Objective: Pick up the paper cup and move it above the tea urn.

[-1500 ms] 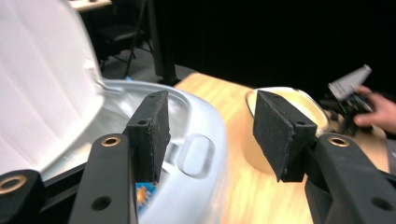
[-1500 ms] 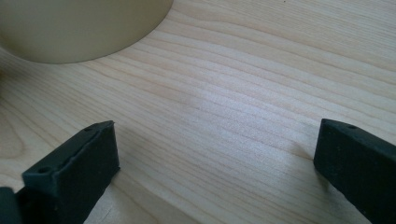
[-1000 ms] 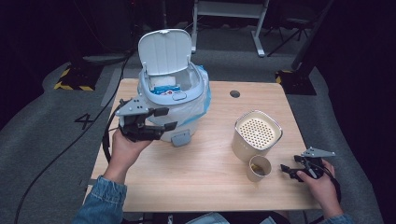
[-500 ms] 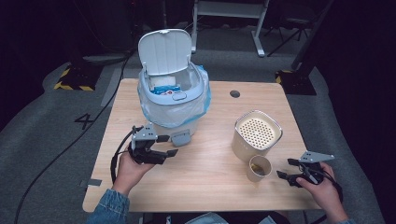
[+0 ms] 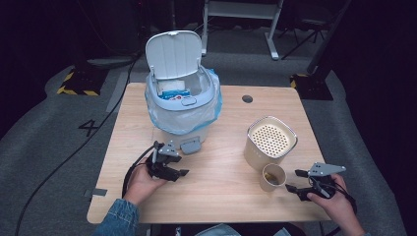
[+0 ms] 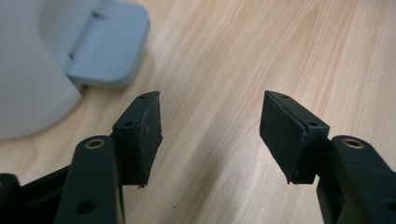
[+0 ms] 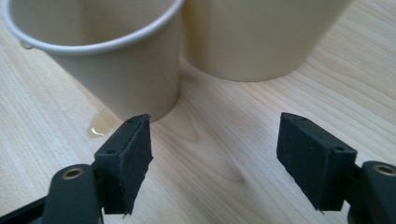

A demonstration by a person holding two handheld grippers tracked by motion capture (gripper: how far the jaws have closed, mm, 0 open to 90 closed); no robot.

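My left gripper [image 5: 181,171] lies low over the wooden table [image 5: 221,196], just in front of the white pedal bin [image 5: 183,105] with its lid up and a blue liner. Its jaws stand open over bare wood [image 6: 210,100], and the bin's grey pedal [image 6: 107,46] is ahead to the left. My right gripper [image 5: 294,180] sits at the table's right, pointing at a paper cup [image 5: 273,177]. Its jaws [image 7: 215,119] have just been closing and stay open with nothing between them. The cup [image 7: 107,60] stands just beyond the left fingertip.
A cream canister [image 5: 271,142] with a perforated top stands right behind the cup and touches it [image 7: 261,32]. A small drop of liquid [image 7: 98,127] lies on the wood at the cup's foot. A round hole [image 5: 247,99] marks the table's far side.
The left hand has come down from the bin's front to the table near the pedal. The right gripper has edged toward the cup and its jaws have narrowed.
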